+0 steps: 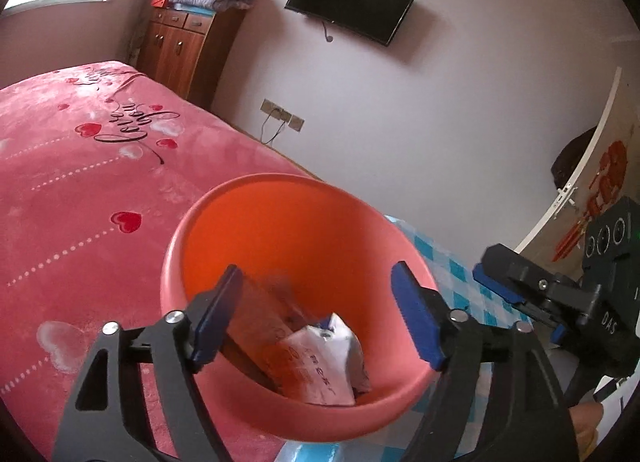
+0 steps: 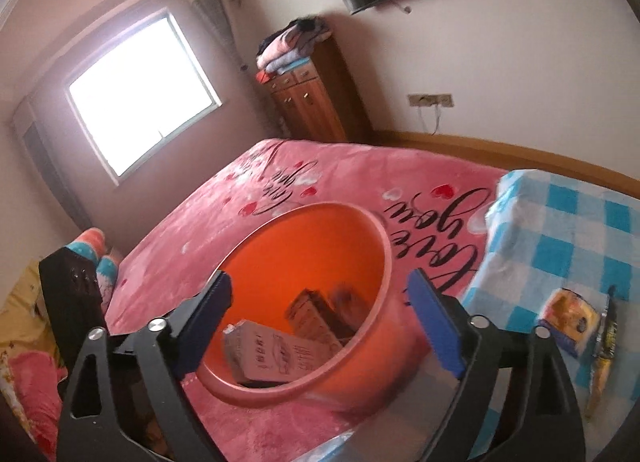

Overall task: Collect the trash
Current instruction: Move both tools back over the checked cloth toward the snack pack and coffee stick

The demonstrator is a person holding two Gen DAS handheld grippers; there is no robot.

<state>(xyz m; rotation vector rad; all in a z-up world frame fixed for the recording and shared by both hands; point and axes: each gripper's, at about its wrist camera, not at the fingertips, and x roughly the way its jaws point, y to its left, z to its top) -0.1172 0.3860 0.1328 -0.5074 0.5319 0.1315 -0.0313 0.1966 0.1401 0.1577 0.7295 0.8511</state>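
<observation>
An orange bin [image 1: 280,222] stands on the pink bed cover. Inside it lie a white packet [image 1: 328,362] and a blurred brown piece [image 1: 260,314] leaning on the near wall. My left gripper [image 1: 318,274] hangs open over the bin's near rim, its pads touching nothing. The right gripper [image 1: 488,266] shows at the right edge of this view. In the right wrist view the bin [image 2: 360,366] holds a pale cardboard box [image 2: 276,354] and a brown box [image 2: 312,314]. My right gripper [image 2: 320,280] is open above the rim, nothing between its fingers.
A blue checked blanket [image 2: 560,230] lies to the right of the bin, with a yellow packet [image 2: 568,320] and a long dark wrapper [image 2: 604,346] on it. A wooden cabinet [image 1: 184,50] with folded clothes stands by the wall. A television [image 1: 352,2] hangs above.
</observation>
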